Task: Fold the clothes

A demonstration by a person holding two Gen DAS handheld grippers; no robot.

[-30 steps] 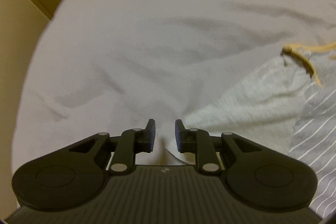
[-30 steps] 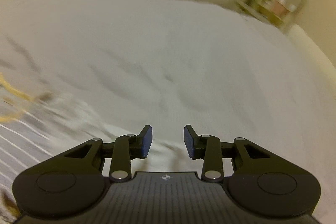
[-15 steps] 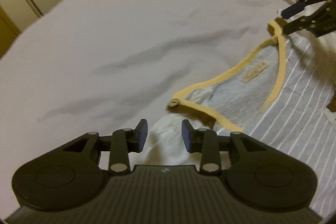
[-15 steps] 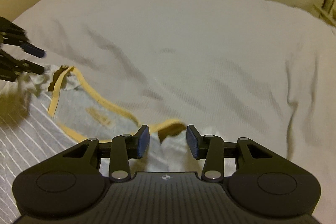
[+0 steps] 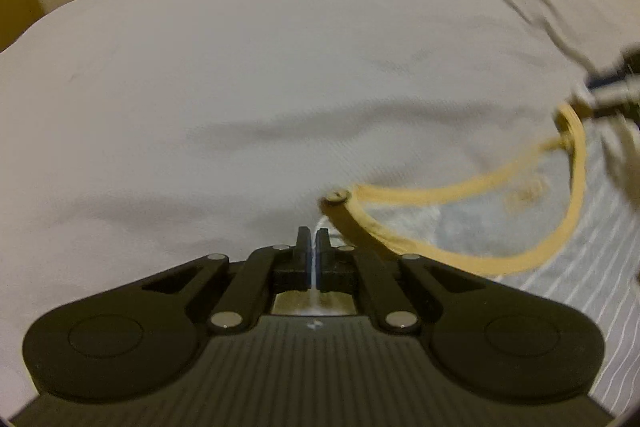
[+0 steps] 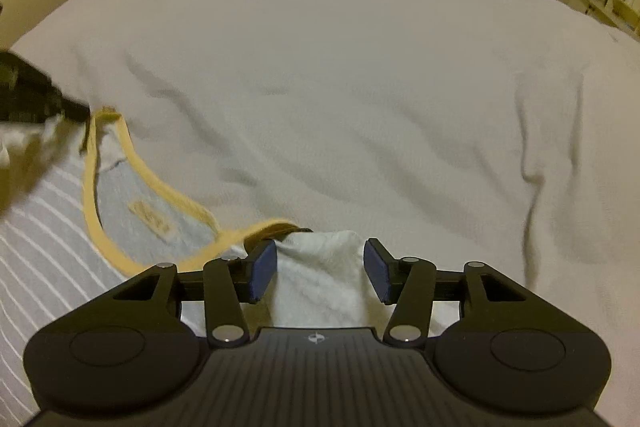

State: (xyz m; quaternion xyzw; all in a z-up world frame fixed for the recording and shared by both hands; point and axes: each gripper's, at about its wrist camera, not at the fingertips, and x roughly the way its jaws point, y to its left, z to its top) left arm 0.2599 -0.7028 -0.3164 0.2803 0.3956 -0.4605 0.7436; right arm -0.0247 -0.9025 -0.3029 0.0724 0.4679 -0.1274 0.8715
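Striped grey shirt [image 6: 44, 227] with a yellow neck band [image 5: 460, 187] lying on the white bed [image 6: 340, 87], at the lower left of the right view and the lower right of the left view. Left claw [image 5: 312, 241] pressed together, pinching a thin white edge of the shirt near the neck. Right claw [image 6: 320, 269] spread wide, white sleeve cloth between its blue pads [image 6: 264, 267], not pinched.

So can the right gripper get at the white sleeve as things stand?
Probably yes: the right gripper is open, and the white sleeve already lies between its fingers, with nothing over it.
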